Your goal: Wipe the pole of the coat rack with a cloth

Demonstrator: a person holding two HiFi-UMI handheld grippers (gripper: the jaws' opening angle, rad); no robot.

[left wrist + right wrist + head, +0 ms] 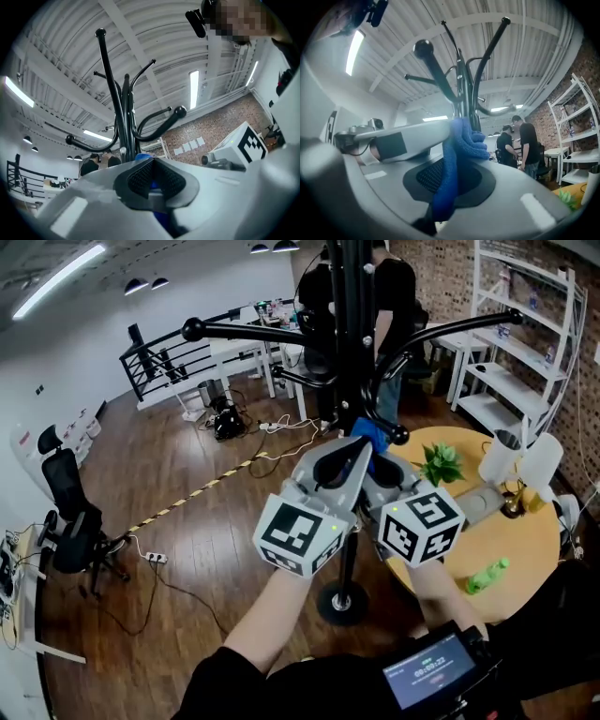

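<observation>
— Anything legible?
— Barely. Made out a row of timer-like digits on the small screen (433,674) at the bottom edge of the head view, too small to read off.
— And elsewhere?
— Only black-and-white square patterns on the marker cubes (302,533). Sheets (187,146) on the brick wall too small to read.

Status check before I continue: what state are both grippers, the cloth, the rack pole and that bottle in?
left gripper: shut on an edge of the blue cloth.
right gripper: shut on the blue cloth.
blue cloth: bunched, held by both grippers right at the pole.
coat rack pole: upright.
green bottle: lying on its side on the round table.
</observation>
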